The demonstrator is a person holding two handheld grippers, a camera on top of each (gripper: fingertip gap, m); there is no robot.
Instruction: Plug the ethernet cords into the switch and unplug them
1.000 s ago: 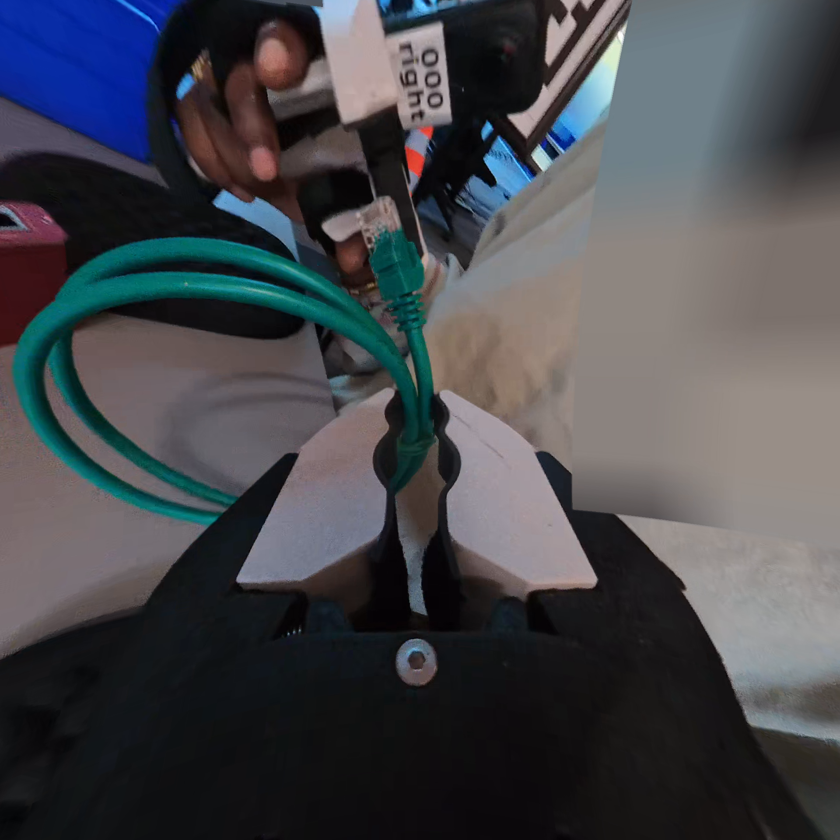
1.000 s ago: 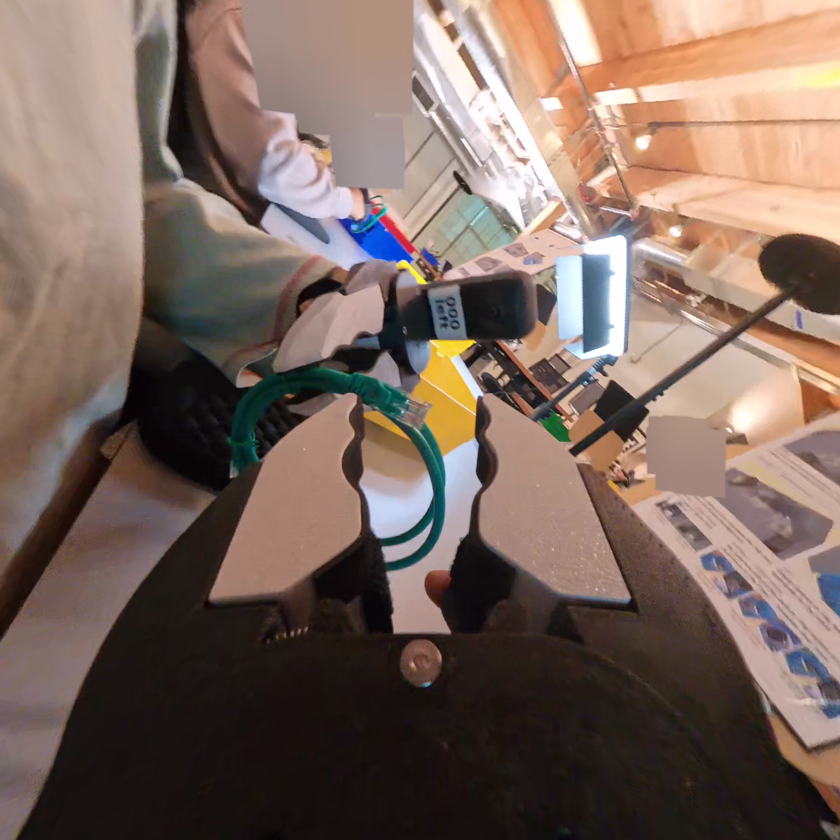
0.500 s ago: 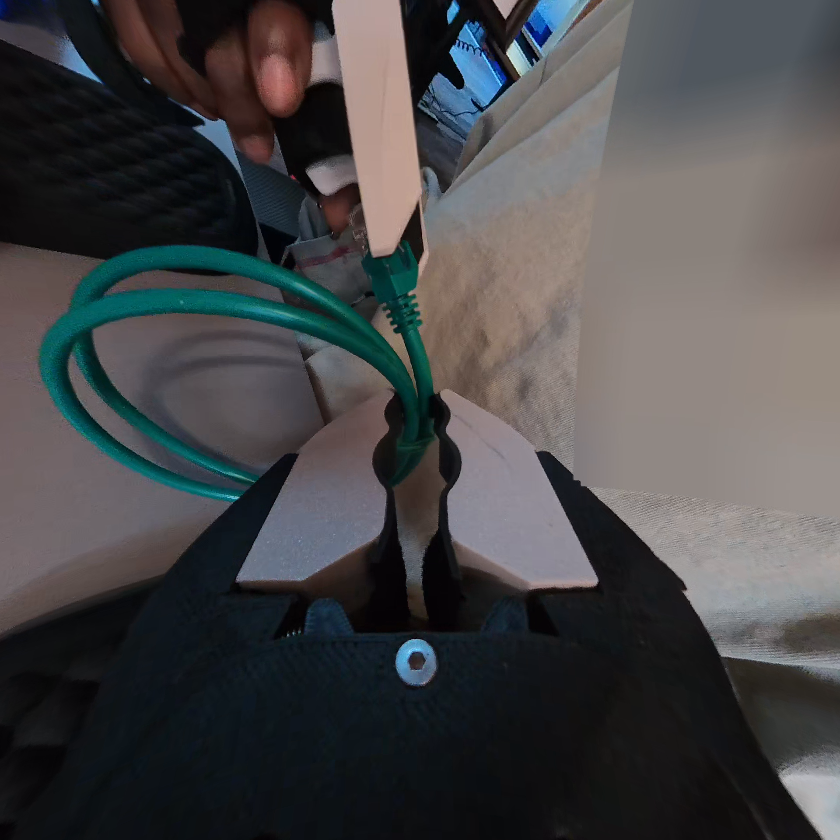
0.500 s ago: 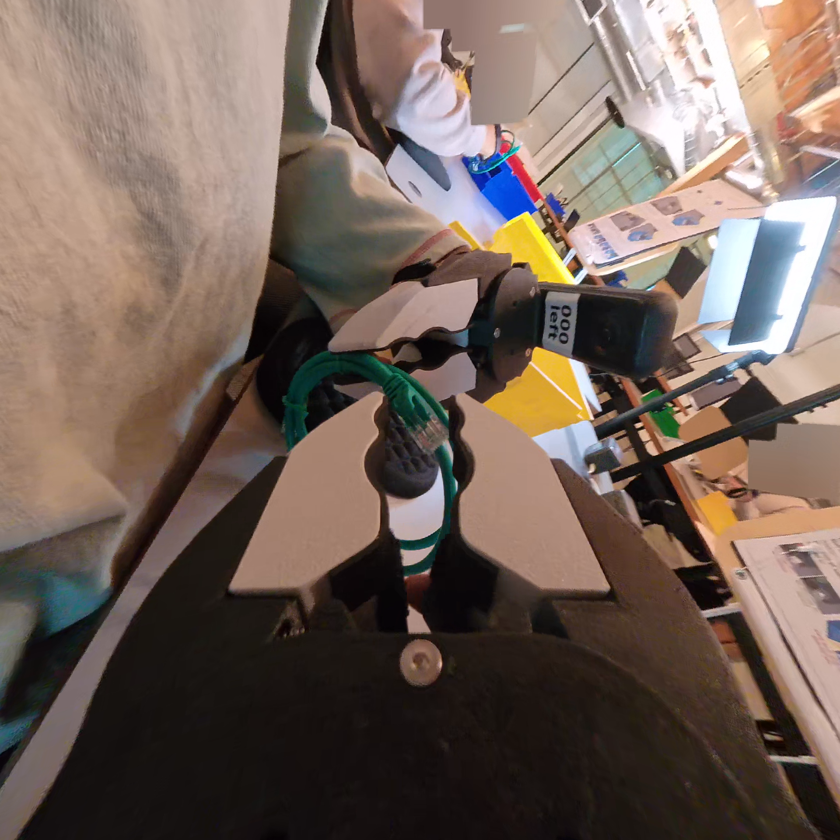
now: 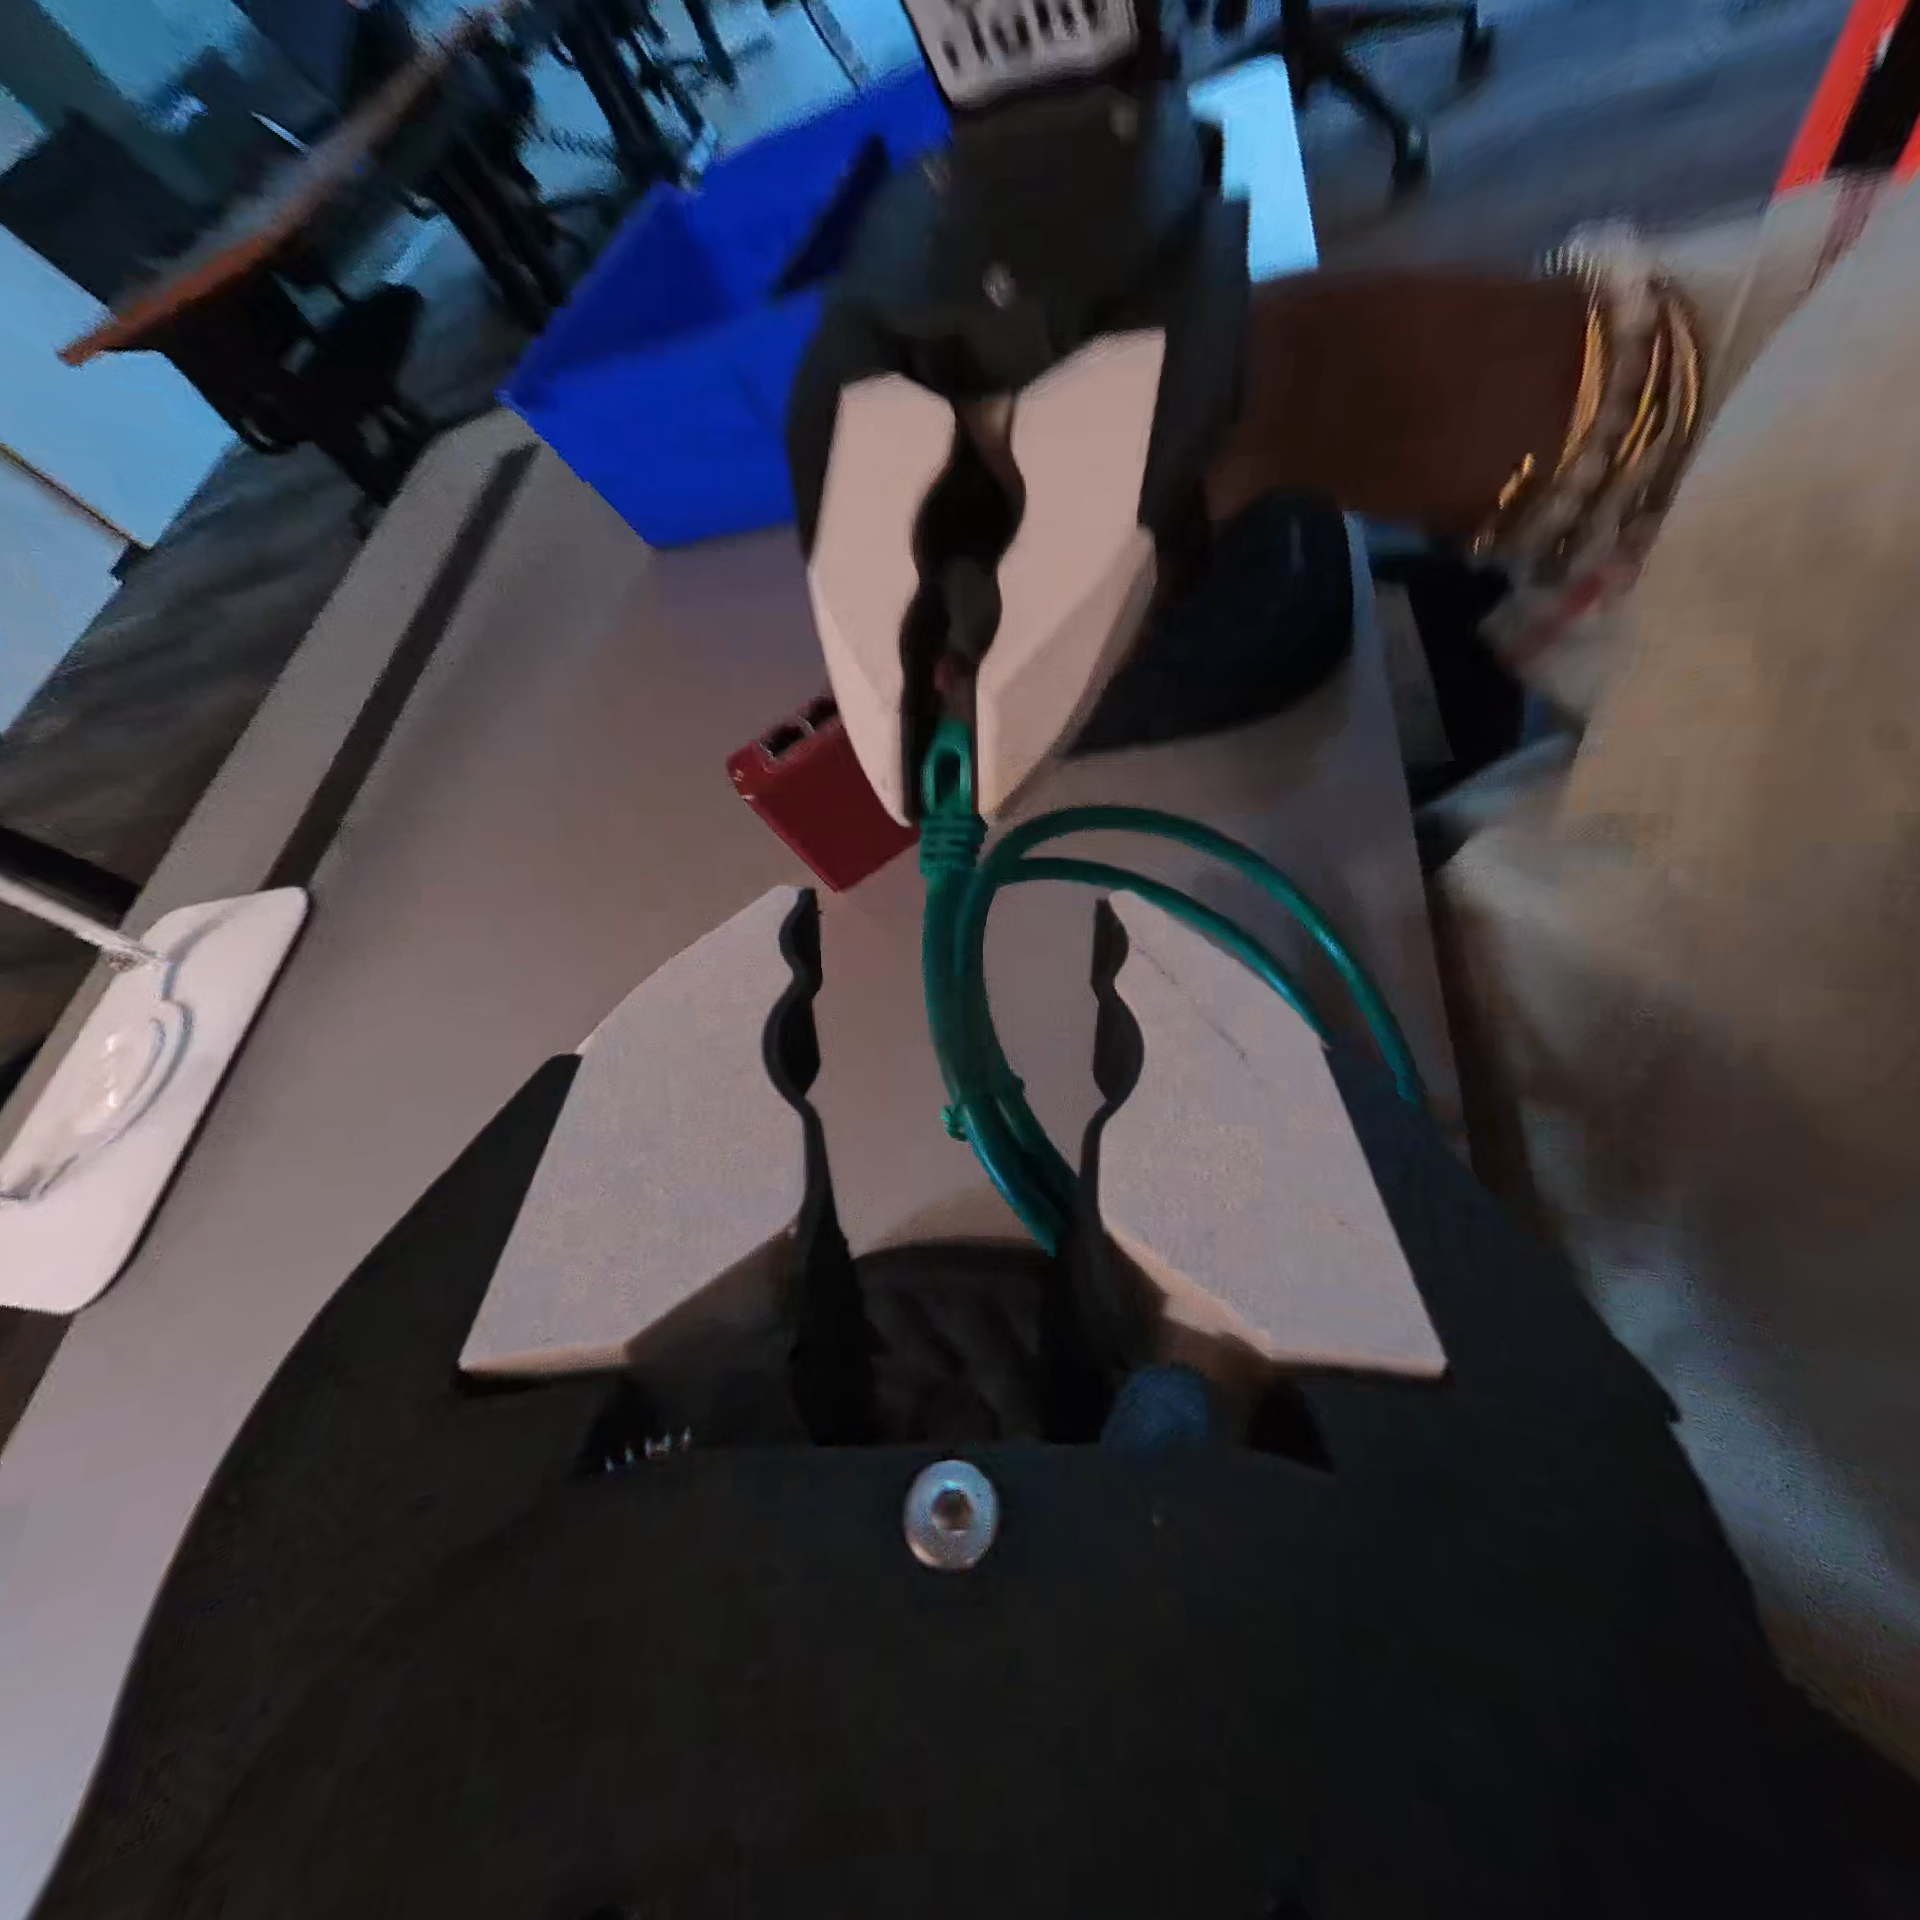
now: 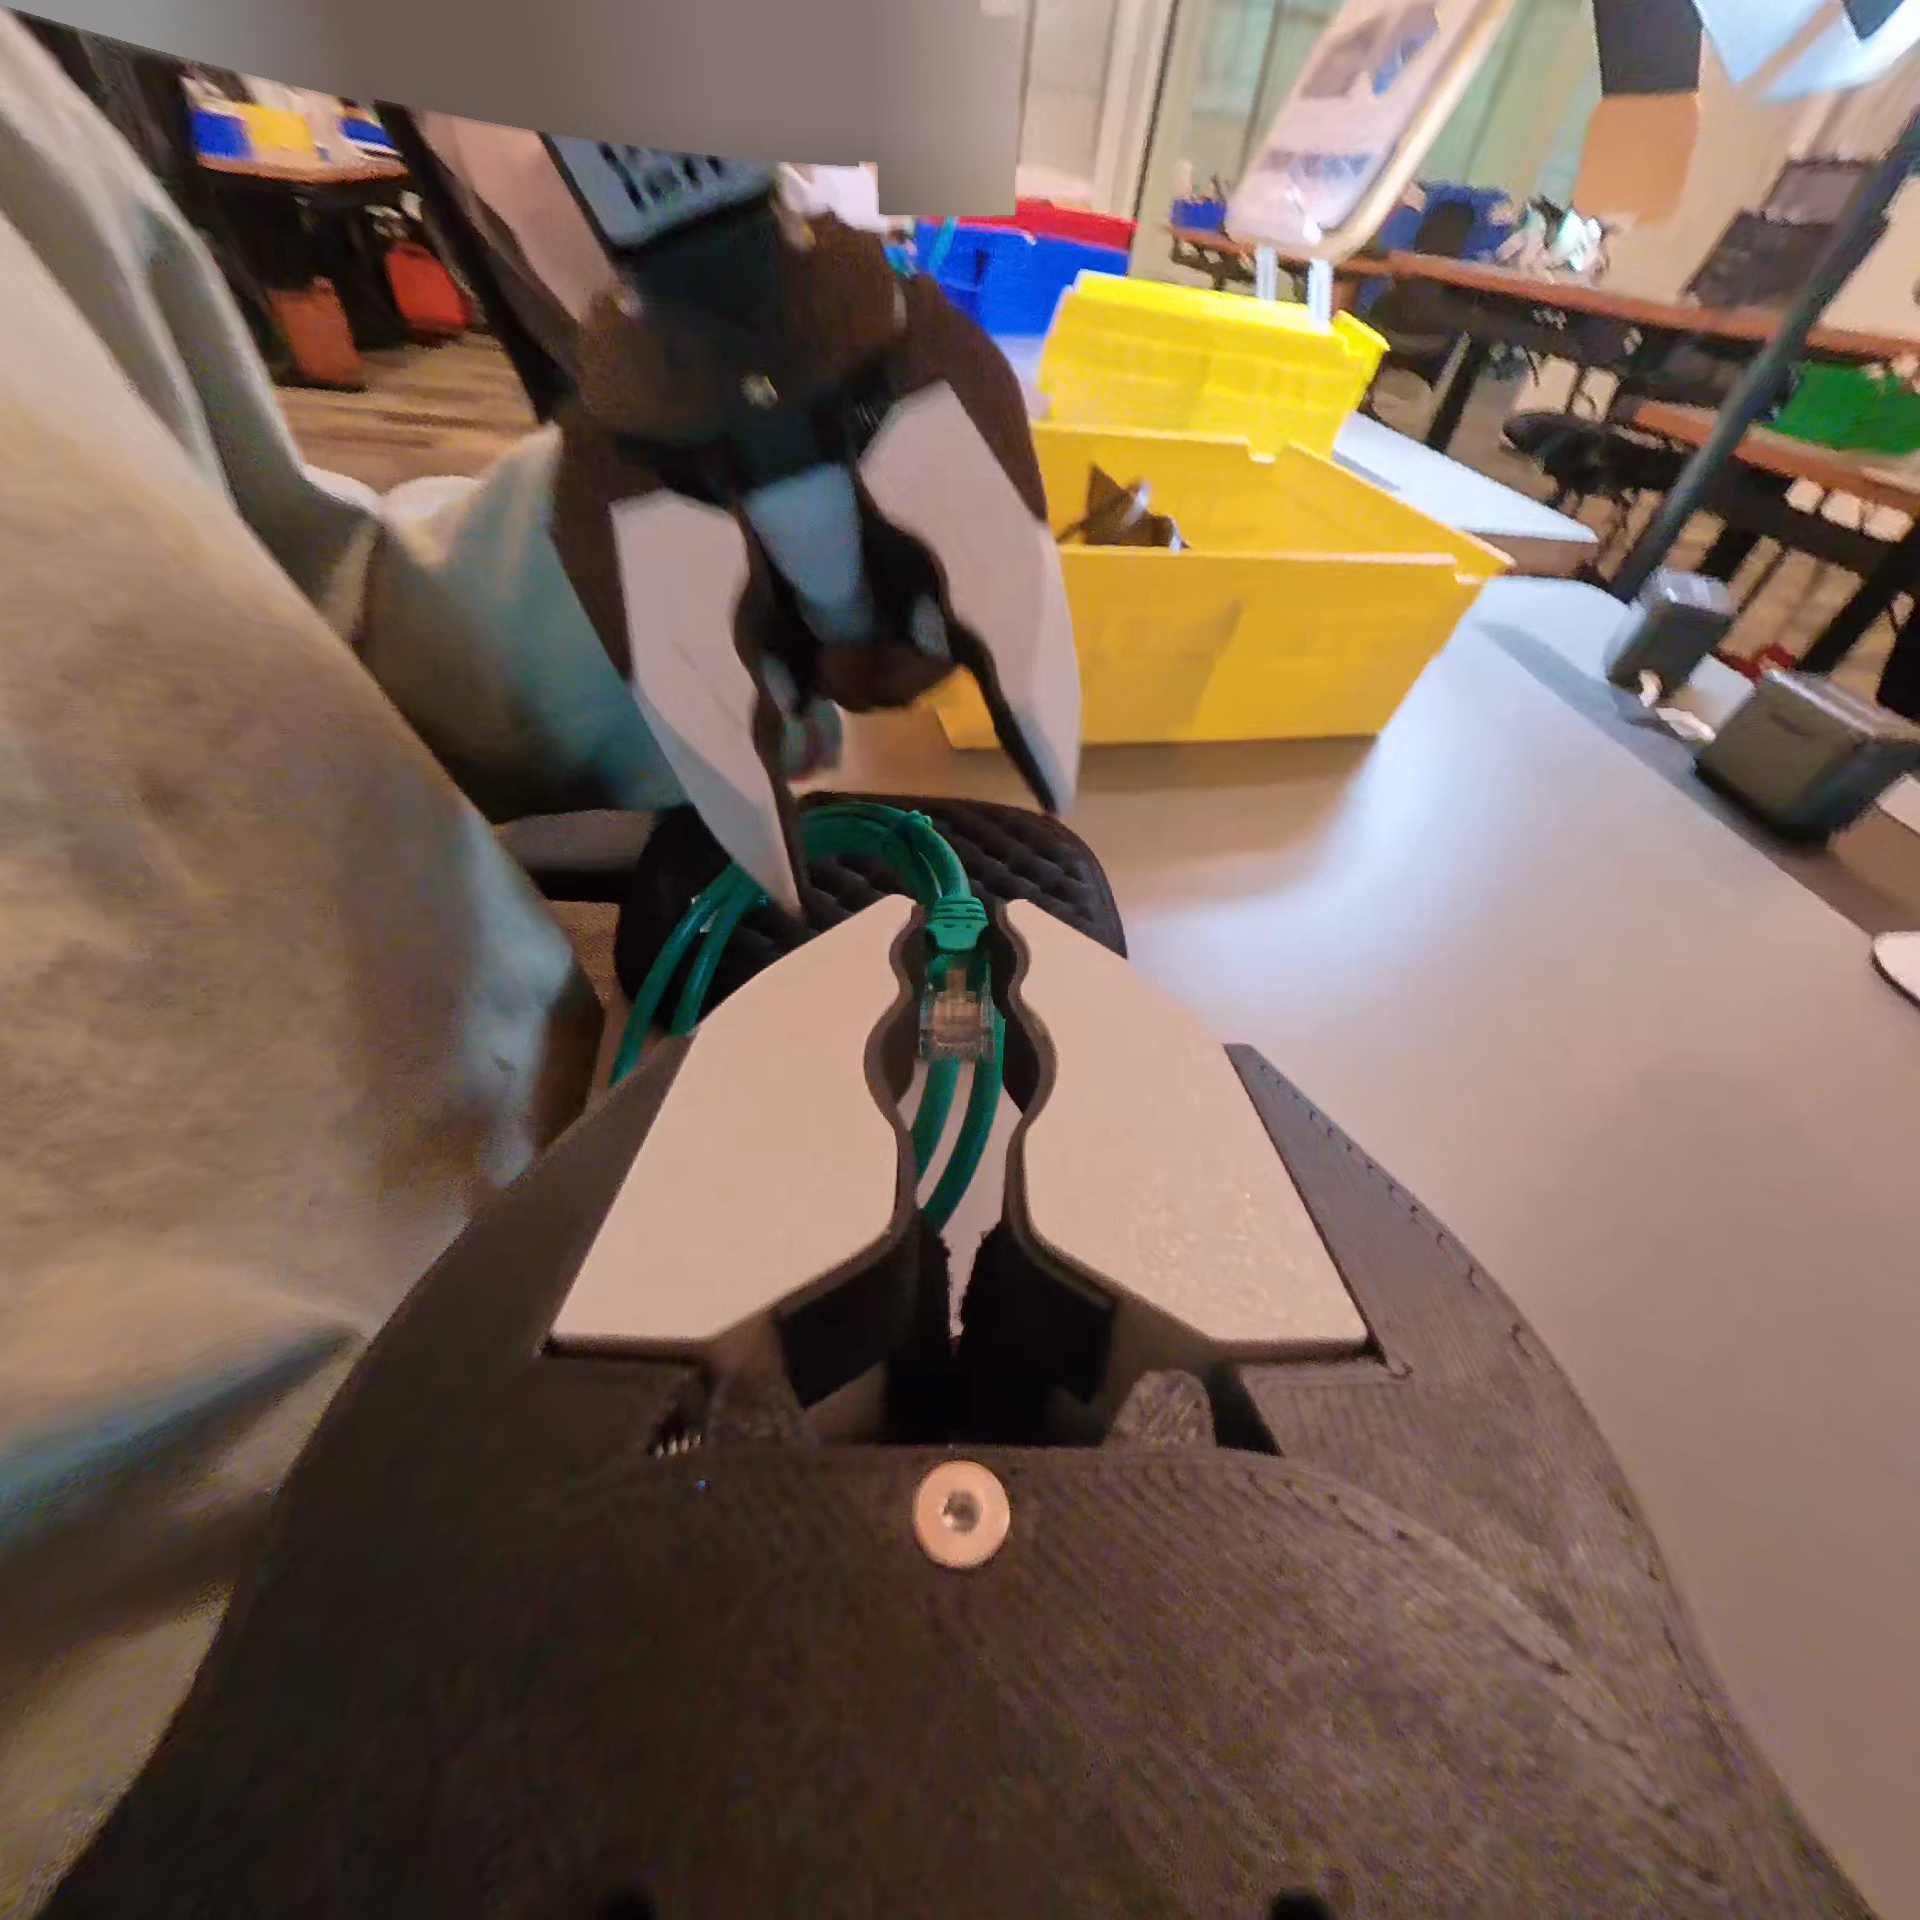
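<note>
A green ethernet cord [image 5: 961, 997], coiled and tied, hangs between the two grippers. My left gripper [image 5: 951, 899] is open, and the cord runs loose between its fingers, close to the right finger. My right gripper [image 6: 958, 909] is shut on the cord's clear plug [image 6: 951, 1003]. It also shows in the left wrist view [image 5: 940, 769], pinching the plug's green boot. The red switch [image 5: 821, 821] lies on the grey table [image 5: 520, 831] just behind the right gripper, its ports facing up-left. In the right wrist view the left gripper [image 6: 914, 821] hangs open above the coil [image 6: 862, 842].
A blue bin [image 5: 727, 395] stands at the table's far side and a white flat pad [image 5: 135, 1091] lies at the left. A black textured round object [image 6: 1039, 857] sits under the coil. Yellow bins [image 6: 1247, 603] and a small grey box [image 6: 1808, 748] stand farther off. A beige sleeve [image 5: 1714, 831] fills the right side.
My left gripper has opened and let go of the cord. My right gripper has shut on the plug. Both views have swung down toward the table and the switch.
</note>
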